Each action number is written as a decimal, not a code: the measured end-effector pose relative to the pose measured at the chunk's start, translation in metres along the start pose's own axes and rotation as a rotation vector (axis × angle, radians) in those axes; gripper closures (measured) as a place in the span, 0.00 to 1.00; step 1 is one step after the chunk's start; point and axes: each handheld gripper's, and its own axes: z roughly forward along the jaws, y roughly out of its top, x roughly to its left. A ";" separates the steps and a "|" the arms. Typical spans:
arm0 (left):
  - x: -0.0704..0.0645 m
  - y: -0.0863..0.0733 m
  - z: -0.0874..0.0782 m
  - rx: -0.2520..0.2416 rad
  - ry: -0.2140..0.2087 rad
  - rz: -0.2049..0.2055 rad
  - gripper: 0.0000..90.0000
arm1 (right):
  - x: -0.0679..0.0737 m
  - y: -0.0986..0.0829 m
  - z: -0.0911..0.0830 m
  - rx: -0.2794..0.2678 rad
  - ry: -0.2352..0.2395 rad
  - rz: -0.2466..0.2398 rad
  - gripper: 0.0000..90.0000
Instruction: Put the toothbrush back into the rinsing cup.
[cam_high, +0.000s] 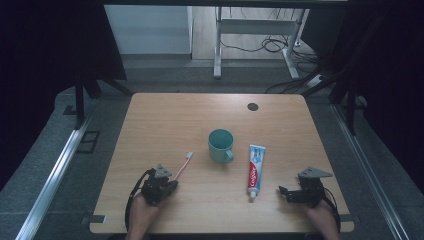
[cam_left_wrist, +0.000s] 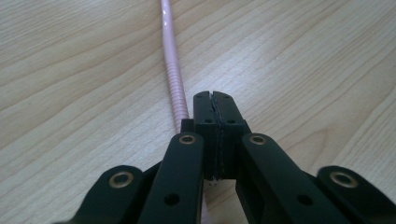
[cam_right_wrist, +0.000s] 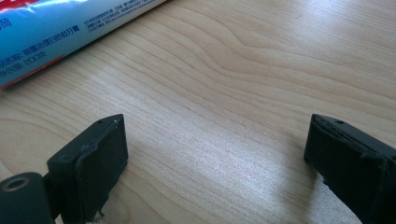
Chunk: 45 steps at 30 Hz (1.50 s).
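Toothbrush (cam_high: 183, 164) lies left of centre on the bench (cam_high: 165, 115), its pink handle running just beside my left hand-held gripper (cam_left_wrist: 215, 100), whose jaws are pressed together on nothing. It looks light, thin and slick, so I'd pinch the ribbed grip section. Right hand-held gripper (cam_right_wrist: 215, 154) gapes wide, empty, near the toothpaste (cam_high: 255, 171).

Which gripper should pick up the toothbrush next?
Left. The left gripper, jaws shut, sits at the handle end of the toothbrush; the open right gripper lies beyond the toothpaste tube.
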 end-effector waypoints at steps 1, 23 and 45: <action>0.001 0.000 0.000 0.001 0.003 0.004 0.99 | 0.000 0.000 0.000 0.000 0.000 0.000 0.06; 0.003 0.004 -0.013 -0.046 0.030 -0.001 0.83 | 0.000 0.000 0.000 0.000 0.000 0.000 0.06; 0.024 0.024 -0.005 0.144 0.022 -0.044 0.60 | 0.000 0.000 0.000 0.002 -0.001 -0.001 0.06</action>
